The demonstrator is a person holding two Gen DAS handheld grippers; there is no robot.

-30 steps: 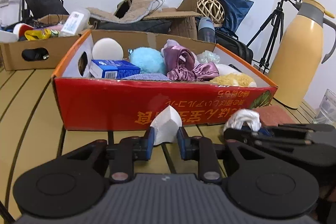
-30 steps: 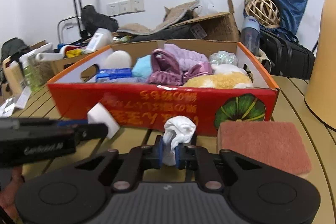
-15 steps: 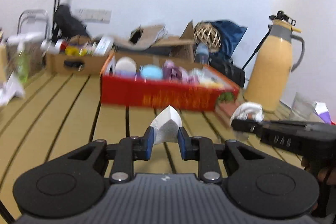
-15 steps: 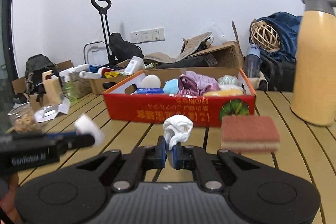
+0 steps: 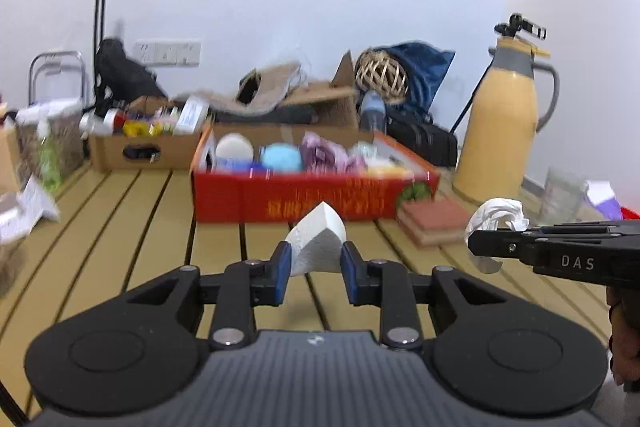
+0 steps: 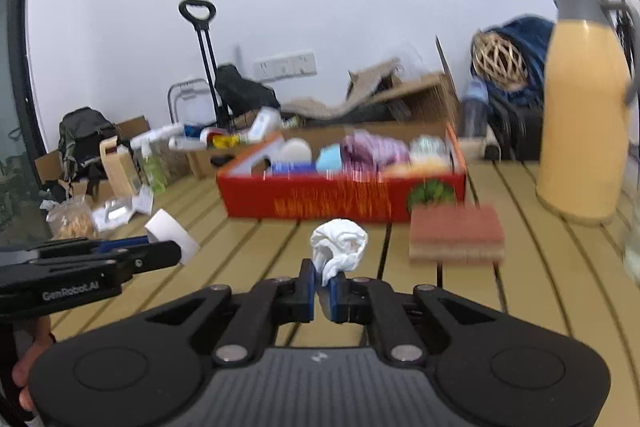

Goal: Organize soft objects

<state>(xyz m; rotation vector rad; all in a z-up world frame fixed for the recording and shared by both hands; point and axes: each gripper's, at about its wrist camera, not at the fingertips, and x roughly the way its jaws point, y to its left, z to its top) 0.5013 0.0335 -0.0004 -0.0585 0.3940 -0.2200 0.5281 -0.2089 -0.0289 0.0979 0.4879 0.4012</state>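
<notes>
Over the last second I had pulled both grippers back from the red box (image 5: 312,199), which now sat far across the table (image 5: 120,227) instead of filling the view. My left gripper (image 5: 313,269) kept its jaws clamped on the white sponge wedge (image 5: 316,243); my right gripper (image 6: 322,289) stayed clamped on the crumpled white cloth (image 6: 339,247). Neither piece had gone into the box, so I judged both were bound elsewhere.

White foam block (image 5: 316,245): wedge shape, pinched and held up above the table.
White cloth (image 6: 339,246): crumpled ball, pinched at its bottom.
Red box (image 5: 312,203): blurry, seems full of soft things.
Brown sponge (image 6: 456,233): flat, just beside the box.
</notes>
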